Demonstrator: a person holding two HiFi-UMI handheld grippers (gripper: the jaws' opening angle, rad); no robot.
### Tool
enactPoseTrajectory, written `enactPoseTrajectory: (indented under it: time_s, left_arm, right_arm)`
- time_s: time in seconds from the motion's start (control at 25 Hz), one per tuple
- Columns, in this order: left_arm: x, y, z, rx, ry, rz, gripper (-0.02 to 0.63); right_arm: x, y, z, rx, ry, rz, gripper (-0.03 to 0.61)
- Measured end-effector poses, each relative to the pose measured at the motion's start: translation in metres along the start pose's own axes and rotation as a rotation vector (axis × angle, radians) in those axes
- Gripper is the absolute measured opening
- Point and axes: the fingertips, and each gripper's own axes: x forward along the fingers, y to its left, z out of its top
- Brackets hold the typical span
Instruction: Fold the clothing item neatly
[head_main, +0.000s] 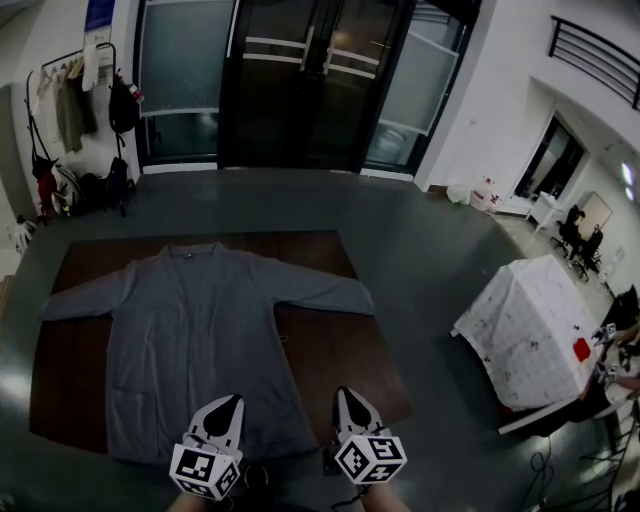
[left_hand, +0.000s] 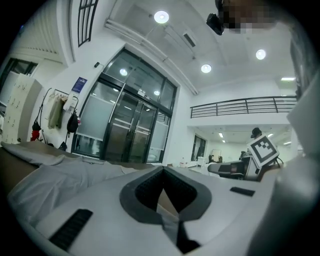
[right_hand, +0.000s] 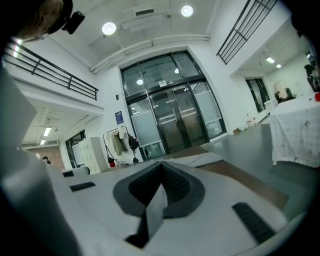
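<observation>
A grey long-sleeved coat (head_main: 200, 340) lies spread flat, front up, on a brown desk (head_main: 345, 350) in a large hall with dark glass doors (head_main: 300, 80) at the far end. Its collar (head_main: 195, 250) points away from the person. One sleeve (head_main: 85, 295) stretches out to the left and the other sleeve (head_main: 320, 290) to the right, and the hem (head_main: 200, 450) is on the side nearest the person. No part of the coat is turned over onto itself, so by the look of it no fold has been made and the whole task is left to do: the sleeves and sides brought in, then the length doubled up. The left gripper (head_main: 232, 400) hangs over the coat just inside the hem, and the right gripper (head_main: 343, 393) is over bare desk just beside the coat's near right corner. In the left gripper view the dark ribbed fingers (left_hand: 145, 192) are pressed together with no cloth visibly caught between them. The right gripper view shows its fingers (right_hand: 172, 187) closed and empty in the same way. Off to the right stands a table draped in a white cloth (head_main: 530, 330), well apart from the desk.
</observation>
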Motion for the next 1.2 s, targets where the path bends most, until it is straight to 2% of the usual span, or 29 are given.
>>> enactPoseTrajectory:
  time_s: [0.24, 0.4, 0.56, 0.72, 1.0, 1.2]
  left_arm:
    - [0.044, 0.026, -0.001, 0.012, 0.038, -0.011, 0.009]
    - [0.067, 0.025, 0.007, -0.003, 0.042, -0.049, 0.008]
    - [0.086, 0.020, 0.019, -0.035, 0.026, -0.079, 0.008]
    - [0.110, 0.026, 0.009, -0.032, 0.077, -0.010, 0.009]
    - [0.147, 0.020, 0.013, -0.032, 0.080, 0.094, 0.009]
    - [0.183, 0.007, 0.012, -0.051, 0.093, 0.146, 0.008]
  right_arm:
    - [0.036, -0.014, 0.004, -0.012, 0.005, -0.048, -0.012]
    - [0.048, -0.031, 0.001, -0.003, 0.026, -0.089, -0.012]
    - [0.060, -0.048, 0.013, -0.017, 0.013, -0.096, -0.012]
    - [0.084, -0.084, 0.023, -0.023, 0.014, -0.114, -0.012]
    - [0.132, -0.142, 0.034, -0.095, 0.060, -0.103, -0.012]
    - [0.159, -0.200, 0.034, -0.102, 0.111, -0.133, -0.012]
